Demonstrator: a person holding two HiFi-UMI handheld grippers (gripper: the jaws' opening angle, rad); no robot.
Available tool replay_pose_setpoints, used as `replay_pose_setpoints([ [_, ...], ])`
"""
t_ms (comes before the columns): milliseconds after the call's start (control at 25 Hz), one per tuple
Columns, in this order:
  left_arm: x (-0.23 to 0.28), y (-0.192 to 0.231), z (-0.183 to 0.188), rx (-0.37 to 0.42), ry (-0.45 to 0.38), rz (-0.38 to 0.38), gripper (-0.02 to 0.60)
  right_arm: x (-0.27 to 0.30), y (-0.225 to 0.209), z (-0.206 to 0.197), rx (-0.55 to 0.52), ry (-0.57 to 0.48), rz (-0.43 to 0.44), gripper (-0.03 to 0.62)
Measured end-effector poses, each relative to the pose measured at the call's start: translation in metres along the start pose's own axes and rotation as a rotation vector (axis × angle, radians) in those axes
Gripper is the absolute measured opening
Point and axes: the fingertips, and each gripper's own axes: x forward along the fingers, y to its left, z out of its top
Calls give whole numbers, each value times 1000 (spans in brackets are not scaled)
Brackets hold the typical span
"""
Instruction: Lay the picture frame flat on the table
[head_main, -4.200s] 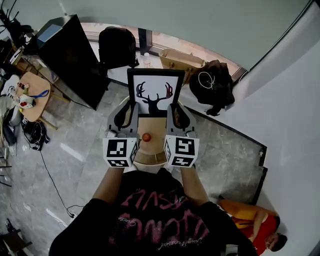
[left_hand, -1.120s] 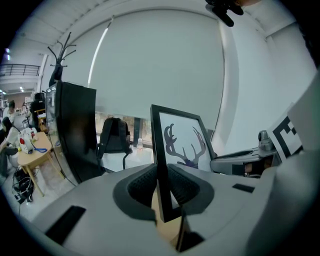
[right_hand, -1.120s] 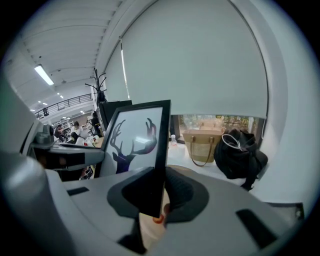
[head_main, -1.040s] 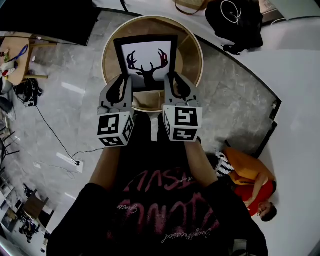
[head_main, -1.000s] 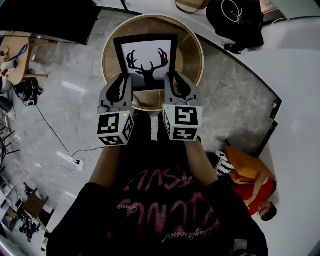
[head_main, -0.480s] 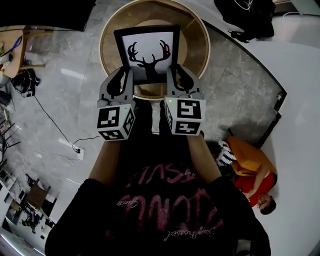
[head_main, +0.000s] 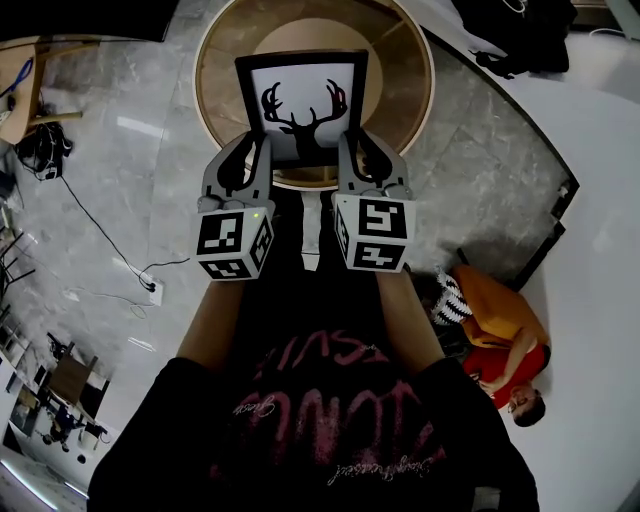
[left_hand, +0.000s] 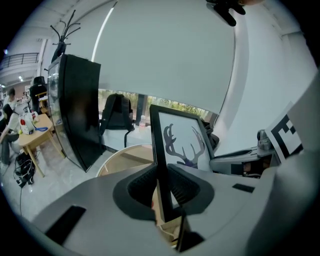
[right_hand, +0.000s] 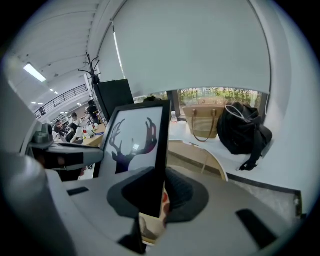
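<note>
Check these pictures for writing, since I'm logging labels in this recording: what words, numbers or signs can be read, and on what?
No text can be read.
Pink lettering on the person's shirt: upside down and distorted, illegible.
Cubes on the left gripper and right gripper: black-and-white square markers, no words.
picture frame: antlered deer silhouette, no caption.

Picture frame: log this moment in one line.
picture frame: upright over round table | left tongs: shut on left edge | right tongs: shut on right edge | not yet flat

Bright even daylight, strong fisheye distortion, dark vignetted corners
</note>
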Motion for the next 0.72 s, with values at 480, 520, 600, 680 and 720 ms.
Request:
replay_pose_setpoints([
  [480, 18, 16, -57, -40, 79, 9, 72, 32, 5, -53, 16, 90, 18, 80],
  [520, 20, 16, -61, -43, 84, 10, 72, 34, 4, -56, 16, 95, 18, 80],
  [600, 22, 18, -68, -51, 97, 12, 72, 38, 5, -62, 17, 109, 19, 80],
  [680, 25, 20, -75, -55, 109, 15, 72, 43, 5, -68, 19, 122, 23, 80],
  [720, 26, 21, -78, -57, 117, 16, 72, 45, 4, -72, 20, 129, 25, 80],
])
